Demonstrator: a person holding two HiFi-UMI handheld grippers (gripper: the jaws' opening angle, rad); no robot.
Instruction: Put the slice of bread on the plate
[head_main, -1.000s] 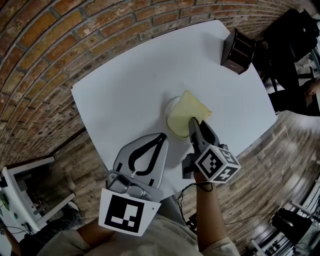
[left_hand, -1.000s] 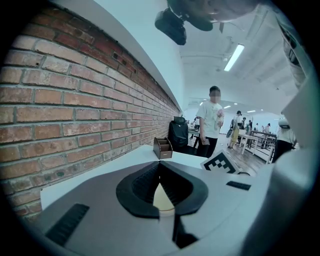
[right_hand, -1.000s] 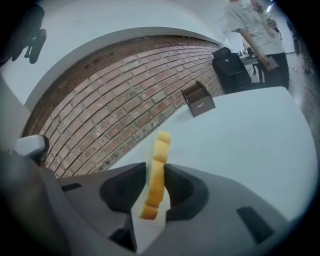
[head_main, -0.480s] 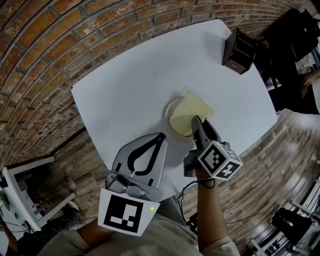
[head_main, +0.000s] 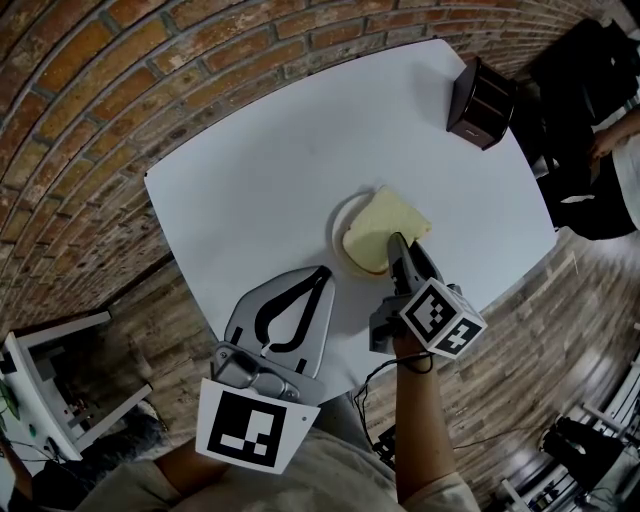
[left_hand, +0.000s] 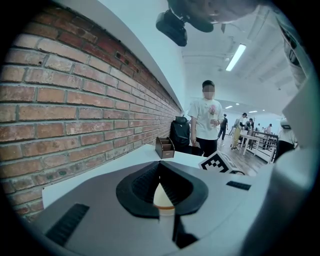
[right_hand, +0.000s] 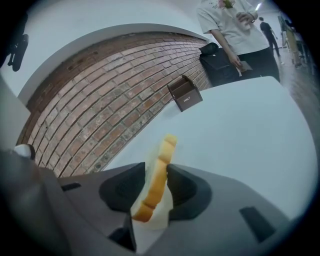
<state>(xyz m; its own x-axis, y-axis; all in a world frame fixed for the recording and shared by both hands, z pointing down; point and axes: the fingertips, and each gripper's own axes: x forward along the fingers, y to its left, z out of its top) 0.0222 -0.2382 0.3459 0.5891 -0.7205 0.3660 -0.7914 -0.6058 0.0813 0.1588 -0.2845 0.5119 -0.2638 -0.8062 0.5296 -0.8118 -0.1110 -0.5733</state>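
Between the fingers of the right gripper (head_main: 393, 243), angled down, sits the slice of bread (head_main: 384, 226), tilted over the plate (head_main: 337, 228). The jaws just eased wider, pads touching it. The left gripper (head_main: 324, 271) is off to their left, tips together.

Left hand-held gripper (head_main: 325, 271) closed; right hand-held gripper (head_main: 394, 242) loosening on bread (head_main: 383, 224)

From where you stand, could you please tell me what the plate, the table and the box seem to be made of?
Plate: probably glazed ceramic or plastic; smooth, plain white rim.
Table: likely laminate or painted board; flat, matte white, no grain.
Box: seems wood or wood-look board; dark brown, rigid flat panels with dividers.
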